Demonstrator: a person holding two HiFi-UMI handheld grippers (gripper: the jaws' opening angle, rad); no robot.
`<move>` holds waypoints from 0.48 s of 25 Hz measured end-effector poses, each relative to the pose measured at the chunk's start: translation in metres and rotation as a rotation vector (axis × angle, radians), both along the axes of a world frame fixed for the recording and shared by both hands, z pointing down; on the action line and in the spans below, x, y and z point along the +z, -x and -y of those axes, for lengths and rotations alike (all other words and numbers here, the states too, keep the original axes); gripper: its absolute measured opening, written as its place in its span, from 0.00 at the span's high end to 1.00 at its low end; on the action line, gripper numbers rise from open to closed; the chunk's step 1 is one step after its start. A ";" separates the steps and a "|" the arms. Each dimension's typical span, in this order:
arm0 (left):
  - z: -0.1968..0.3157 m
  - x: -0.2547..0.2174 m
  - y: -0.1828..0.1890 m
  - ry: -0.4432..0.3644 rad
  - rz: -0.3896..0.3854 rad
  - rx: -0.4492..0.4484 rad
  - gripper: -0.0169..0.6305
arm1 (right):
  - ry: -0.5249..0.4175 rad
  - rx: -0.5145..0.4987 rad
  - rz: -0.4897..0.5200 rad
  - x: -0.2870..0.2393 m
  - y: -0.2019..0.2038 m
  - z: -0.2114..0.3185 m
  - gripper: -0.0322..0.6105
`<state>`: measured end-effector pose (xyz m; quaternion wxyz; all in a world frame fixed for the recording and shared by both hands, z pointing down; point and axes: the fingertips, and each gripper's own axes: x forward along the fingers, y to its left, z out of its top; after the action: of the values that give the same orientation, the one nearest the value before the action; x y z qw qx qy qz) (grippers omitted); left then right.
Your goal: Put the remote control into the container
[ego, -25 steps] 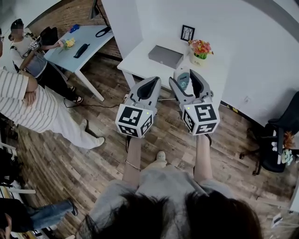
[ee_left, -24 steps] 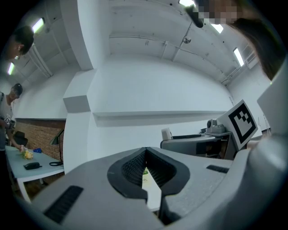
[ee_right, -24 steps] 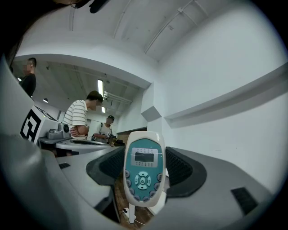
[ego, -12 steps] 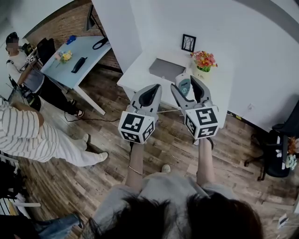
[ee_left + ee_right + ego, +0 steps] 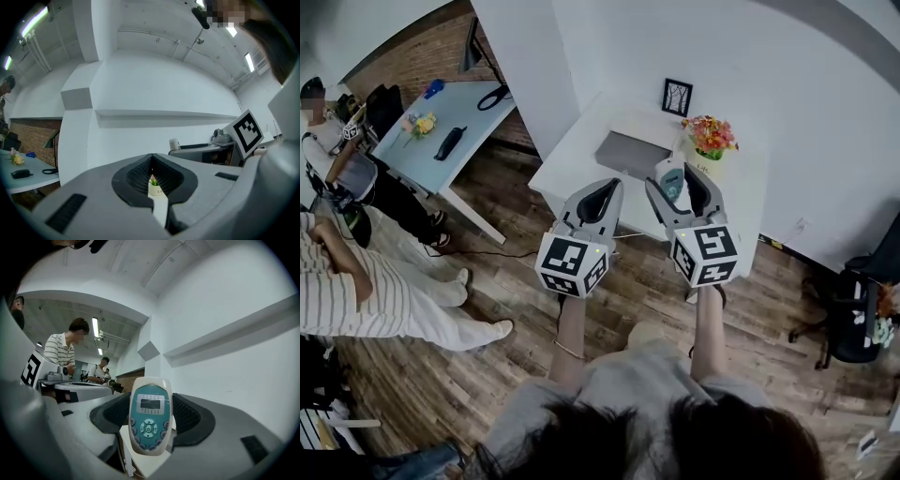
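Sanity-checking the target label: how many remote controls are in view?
1: the remote control clamped in the right claw. The dark object on the blue table is too small to identify.

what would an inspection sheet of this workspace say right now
surface: white table, mostly bare
job's things: remote control held upright, off the table; grey box on the table, probably the container
clutter: flower pot and picture frame at the back edge
grippers: right gripper clamps the remote control; left gripper shut, empty
cables: dark cable on the floor left of the table
surroundings: wooden floor, blue desk, person in a striped shirt, black chair
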<state>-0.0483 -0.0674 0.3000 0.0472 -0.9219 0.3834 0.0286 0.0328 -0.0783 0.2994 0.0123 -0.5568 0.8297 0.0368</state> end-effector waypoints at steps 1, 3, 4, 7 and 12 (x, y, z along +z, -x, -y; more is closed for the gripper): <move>0.005 0.001 -0.001 0.001 0.001 0.001 0.97 | 0.003 0.002 0.002 0.001 -0.002 0.005 0.51; 0.015 0.003 -0.003 0.006 0.007 0.008 0.97 | 0.007 0.003 0.011 0.003 -0.005 0.017 0.51; 0.021 0.005 -0.004 0.008 0.009 0.011 0.97 | 0.009 0.002 0.015 0.004 -0.006 0.024 0.51; 0.045 0.008 -0.005 0.010 0.011 0.008 0.97 | 0.011 -0.005 0.010 0.005 -0.008 0.048 0.51; 0.093 0.005 -0.013 0.020 0.005 -0.001 0.97 | 0.014 -0.018 -0.010 -0.001 -0.013 0.098 0.51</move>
<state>-0.0358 -0.1601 0.3053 0.0389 -0.9223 0.3838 0.0224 0.0453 -0.1765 0.2989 0.0048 -0.5493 0.8349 0.0336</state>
